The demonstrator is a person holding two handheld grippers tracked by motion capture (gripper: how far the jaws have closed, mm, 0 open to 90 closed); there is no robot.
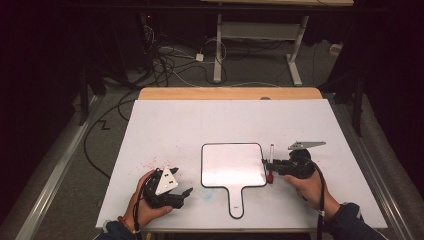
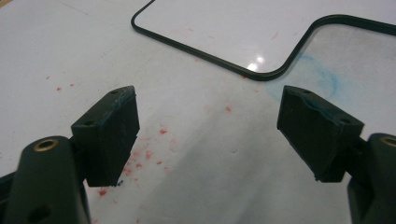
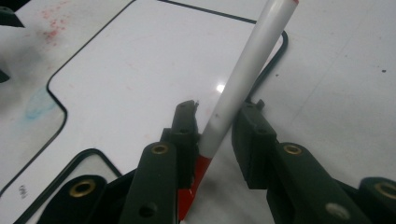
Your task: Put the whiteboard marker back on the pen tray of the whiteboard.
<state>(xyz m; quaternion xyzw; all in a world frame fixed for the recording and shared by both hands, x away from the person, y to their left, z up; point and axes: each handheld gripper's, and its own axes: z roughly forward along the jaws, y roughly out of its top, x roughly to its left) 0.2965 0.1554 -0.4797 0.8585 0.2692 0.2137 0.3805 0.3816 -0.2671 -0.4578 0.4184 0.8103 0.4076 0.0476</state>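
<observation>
Now the right tongs (image 3: pixel 217 128), slackened around the red marker (image 3: pixel 243 79), should release fully beside the whiteboard (image 1: pixel 232 165); left tongs (image 2: pixel 208 135) stay wide, empty.

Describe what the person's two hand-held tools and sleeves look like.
Both tools, left tool and right tool, are black, with two blocky jaws fixed by brass-ringed screws. Each carries a grey three-cornered plate on top, the left one marked with small dark squares. A black cable trails from the right tool. The sleeves are dark blue.
</observation>
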